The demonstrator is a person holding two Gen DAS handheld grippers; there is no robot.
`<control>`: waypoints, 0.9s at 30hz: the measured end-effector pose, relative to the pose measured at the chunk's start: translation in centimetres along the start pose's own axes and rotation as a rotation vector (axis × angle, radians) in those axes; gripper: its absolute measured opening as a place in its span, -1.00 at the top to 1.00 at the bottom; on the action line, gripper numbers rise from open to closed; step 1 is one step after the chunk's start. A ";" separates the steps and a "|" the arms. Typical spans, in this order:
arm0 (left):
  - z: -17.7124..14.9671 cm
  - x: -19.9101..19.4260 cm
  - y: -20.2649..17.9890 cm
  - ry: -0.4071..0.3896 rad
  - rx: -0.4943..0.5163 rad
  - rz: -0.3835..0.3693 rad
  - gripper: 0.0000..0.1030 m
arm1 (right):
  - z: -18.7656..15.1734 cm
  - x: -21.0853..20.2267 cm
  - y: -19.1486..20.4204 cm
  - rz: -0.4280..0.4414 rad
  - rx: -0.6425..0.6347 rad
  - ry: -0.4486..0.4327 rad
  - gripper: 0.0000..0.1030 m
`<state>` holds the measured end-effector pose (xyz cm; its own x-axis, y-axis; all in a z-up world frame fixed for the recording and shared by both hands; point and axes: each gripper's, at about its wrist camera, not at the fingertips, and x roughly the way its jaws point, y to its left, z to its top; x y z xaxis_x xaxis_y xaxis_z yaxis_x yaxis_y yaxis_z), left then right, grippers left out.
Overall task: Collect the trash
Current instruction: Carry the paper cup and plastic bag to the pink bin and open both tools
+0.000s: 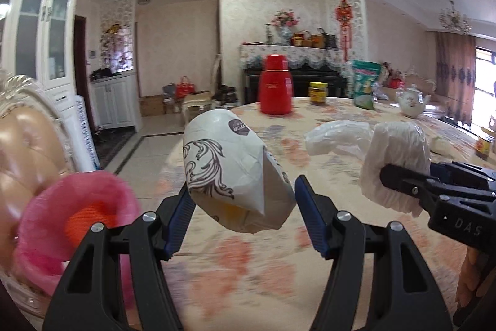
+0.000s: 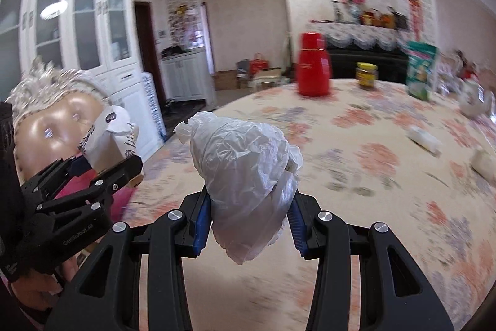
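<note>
My left gripper [image 1: 243, 191] is shut on a white paper bag [image 1: 229, 163] printed with black scrollwork and holds it in the air over the floral tablecloth [image 1: 248, 262]. To its right my right gripper [image 1: 403, 179] is shut on a crumpled white plastic bag [image 1: 396, 145]. In the right wrist view that plastic bag [image 2: 245, 176] sits squeezed between the blue pads of the right gripper [image 2: 249, 200]. My left gripper [image 2: 108, 166] with the paper bag [image 2: 108, 132] shows at the left there. A pink bag opening [image 1: 77, 207] with something orange inside lies low at the left.
On the table stand a red flask [image 1: 276, 86], a yellow-lidded jar [image 1: 318, 93], a green packet [image 1: 365, 82] and a white teapot [image 1: 412, 103]. Another white plastic bag [image 1: 334, 138] lies on the cloth. A padded chair back [image 2: 59, 126] rises at the left.
</note>
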<state>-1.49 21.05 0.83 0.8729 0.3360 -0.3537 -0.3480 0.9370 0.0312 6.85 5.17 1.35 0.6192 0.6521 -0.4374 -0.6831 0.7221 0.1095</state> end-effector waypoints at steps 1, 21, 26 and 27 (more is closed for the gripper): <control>-0.1 -0.3 0.9 0.000 -0.007 0.014 -0.21 | 0.3 0.4 0.8 0.018 -0.011 0.003 0.18; -2.1 1.2 22.9 0.118 -0.122 0.309 -0.22 | 3.2 12.1 18.7 0.345 -0.232 0.076 0.16; -2.4 1.9 25.2 0.132 -0.125 0.341 -0.36 | 3.8 14.6 21.2 0.389 -0.248 0.072 0.08; -2.4 1.7 25.6 0.128 -0.127 0.348 -0.55 | 3.9 15.2 21.6 0.395 -0.247 0.073 0.05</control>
<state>-9.71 45.35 -1.25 0.6487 0.6090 -0.4565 -0.6620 0.7474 0.0564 2.99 31.55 0.55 0.2704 0.8416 -0.4676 -0.9381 0.3395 0.0687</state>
